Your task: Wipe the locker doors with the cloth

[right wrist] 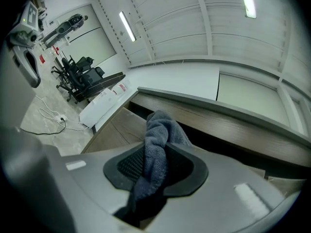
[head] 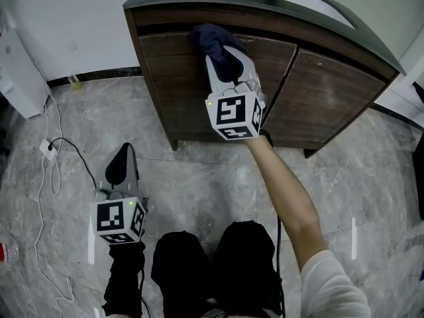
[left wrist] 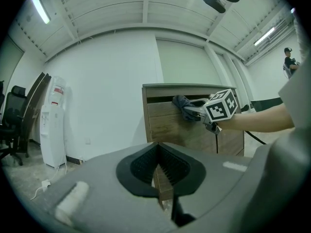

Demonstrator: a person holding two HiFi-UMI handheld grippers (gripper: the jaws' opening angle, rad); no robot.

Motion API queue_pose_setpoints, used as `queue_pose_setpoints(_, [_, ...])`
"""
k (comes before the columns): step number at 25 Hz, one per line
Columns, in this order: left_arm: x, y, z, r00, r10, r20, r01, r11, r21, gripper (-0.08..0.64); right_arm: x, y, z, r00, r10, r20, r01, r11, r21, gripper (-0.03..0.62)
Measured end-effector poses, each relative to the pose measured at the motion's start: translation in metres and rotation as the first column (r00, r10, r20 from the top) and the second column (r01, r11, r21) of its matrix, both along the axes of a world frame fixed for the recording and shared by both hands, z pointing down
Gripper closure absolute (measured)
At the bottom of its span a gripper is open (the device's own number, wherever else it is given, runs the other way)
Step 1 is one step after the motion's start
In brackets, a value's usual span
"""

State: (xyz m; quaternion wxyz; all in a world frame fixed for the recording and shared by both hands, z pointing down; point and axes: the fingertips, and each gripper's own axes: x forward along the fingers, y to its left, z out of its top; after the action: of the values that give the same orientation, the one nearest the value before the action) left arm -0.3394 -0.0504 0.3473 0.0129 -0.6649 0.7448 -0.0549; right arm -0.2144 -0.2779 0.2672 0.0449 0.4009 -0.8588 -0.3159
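Note:
A dark blue cloth point(head: 213, 40) is pressed against the top of the left locker door point(head: 173, 91) of a brown wooden cabinet. My right gripper point(head: 222, 61) is shut on the cloth, which bunches out ahead of its jaws. In the right gripper view the cloth point(right wrist: 158, 144) fills the gap between the pads, with the door's upper edge just beyond. The right door point(head: 324, 95) is bare. My left gripper point(head: 119, 167) hangs low over the floor, well short of the cabinet, its pads together and empty. From the left gripper view the right gripper point(left wrist: 192, 111) and cloth point(left wrist: 182, 102) show against the door.
The cabinet's grey top point(head: 265, 5) overhangs the doors. A white appliance point(head: 20, 65) stands at the left wall, with a power strip and cable point(head: 48, 150) on the marble floor. The person's legs point(head: 212, 264) are below. Office chairs point(right wrist: 80, 72) stand further off.

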Motion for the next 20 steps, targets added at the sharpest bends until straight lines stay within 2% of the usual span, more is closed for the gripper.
queue_pose_setpoints(20, [0.034, -0.015, 0.001, 1.0, 0.028, 0.012, -0.027, 0.999, -0.016, 0.56, 0.128, -0.034, 0.009, 0.988, 0.149, 0.031, -0.15, 0.989, 0.001, 0.482])
